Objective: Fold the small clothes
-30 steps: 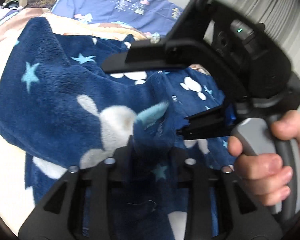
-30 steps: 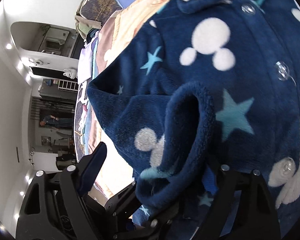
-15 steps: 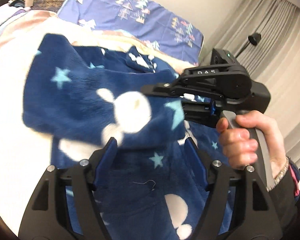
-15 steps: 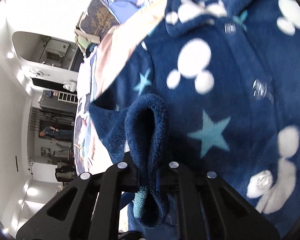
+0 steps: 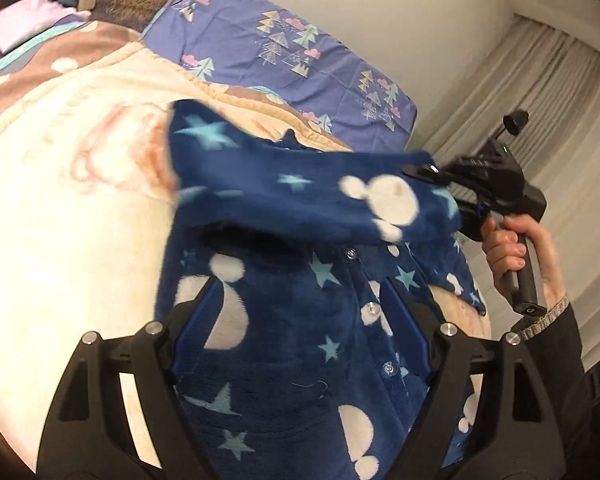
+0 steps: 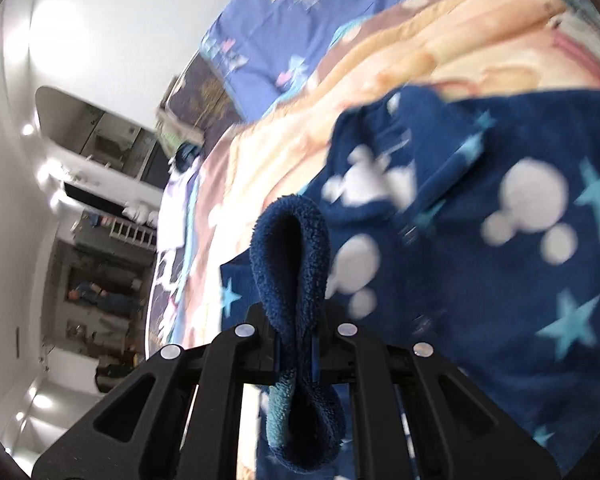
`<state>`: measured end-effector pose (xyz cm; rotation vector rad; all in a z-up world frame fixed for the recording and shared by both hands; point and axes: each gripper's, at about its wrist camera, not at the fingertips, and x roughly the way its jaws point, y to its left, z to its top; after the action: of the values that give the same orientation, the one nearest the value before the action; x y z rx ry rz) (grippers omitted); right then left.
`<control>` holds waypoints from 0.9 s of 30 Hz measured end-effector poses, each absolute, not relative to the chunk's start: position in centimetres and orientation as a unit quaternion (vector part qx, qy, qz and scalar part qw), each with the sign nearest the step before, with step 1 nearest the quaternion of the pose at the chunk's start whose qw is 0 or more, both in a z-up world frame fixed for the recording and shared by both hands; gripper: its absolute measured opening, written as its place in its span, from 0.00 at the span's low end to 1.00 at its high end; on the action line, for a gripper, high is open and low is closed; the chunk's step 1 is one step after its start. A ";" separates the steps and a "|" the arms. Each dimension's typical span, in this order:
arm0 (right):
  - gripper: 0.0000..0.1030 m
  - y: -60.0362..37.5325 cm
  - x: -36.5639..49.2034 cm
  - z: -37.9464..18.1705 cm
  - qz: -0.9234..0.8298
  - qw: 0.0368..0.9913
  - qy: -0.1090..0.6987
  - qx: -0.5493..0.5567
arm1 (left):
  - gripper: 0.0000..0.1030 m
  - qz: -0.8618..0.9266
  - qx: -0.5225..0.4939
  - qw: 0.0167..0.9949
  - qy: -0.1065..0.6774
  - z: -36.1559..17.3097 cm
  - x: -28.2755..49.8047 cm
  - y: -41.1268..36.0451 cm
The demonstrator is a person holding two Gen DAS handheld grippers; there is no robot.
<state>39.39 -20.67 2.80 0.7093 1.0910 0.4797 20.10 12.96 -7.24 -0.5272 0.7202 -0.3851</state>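
The right hand-held gripper (image 6: 296, 354) was clamped on a fold of the navy fleece pajama top (image 5: 300, 320), stretching its sleeve across the bed (image 5: 60, 220). The left hand-held gripper (image 5: 300, 316) hovered spread wide above its buttoned front.

Pyjama top (image 5: 284, 320) plush navy fleece (clear glossy buttons); hand-held gripper (image 6: 296, 354) matt black plastic.
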 end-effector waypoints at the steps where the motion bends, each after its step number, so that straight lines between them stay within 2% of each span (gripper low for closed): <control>1: 0.10 -21.7 39.6 2.8 0.213 0.772 0.500 0.329 | 0.79 -0.181 -0.256 0.885 0.345 -7.3 20.0 13.4; 9: 0.10 -29.0 40.2 0.6 0.139 0.789 0.490 0.344 | 0.80 -0.155 -0.262 0.891 0.337 -6.6 21.2 15.9; 17: 0.10 -32.2 41.0 -3.4 0.123 0.766 0.520 0.358 | 0.80 -0.144 -0.245 0.894 0.347 -6.9 23.7 15.7; 19: 0.14 -32.3 41.2 -4.4 0.115 0.765 0.529 0.348 | 0.81 -0.142 -0.241 0.893 0.352 -7.3 24.5 15.3; 21: 0.27 -32.7 41.2 -5.4 0.096 0.767 0.538 0.337 | 0.81 -0.143 -0.240 0.891 0.358 -7.7 25.0 15.0; 22: 0.40 -33.0 41.1 -5.8 0.077 0.773 0.541 0.323 | 0.81 -0.143 -0.241 0.889 0.361 -8.0 25.0 14.8; 27: 0.41 -34.5 38.8 -4.0 0.050 0.824 0.494 0.274 | 0.81 -0.142 -0.233 0.888 0.369 -8.7 23.8 13.8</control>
<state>38.82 -34.48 -3.96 0.5817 1.0515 0.1070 23.80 13.78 -8.66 -0.4849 0.7676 -0.2953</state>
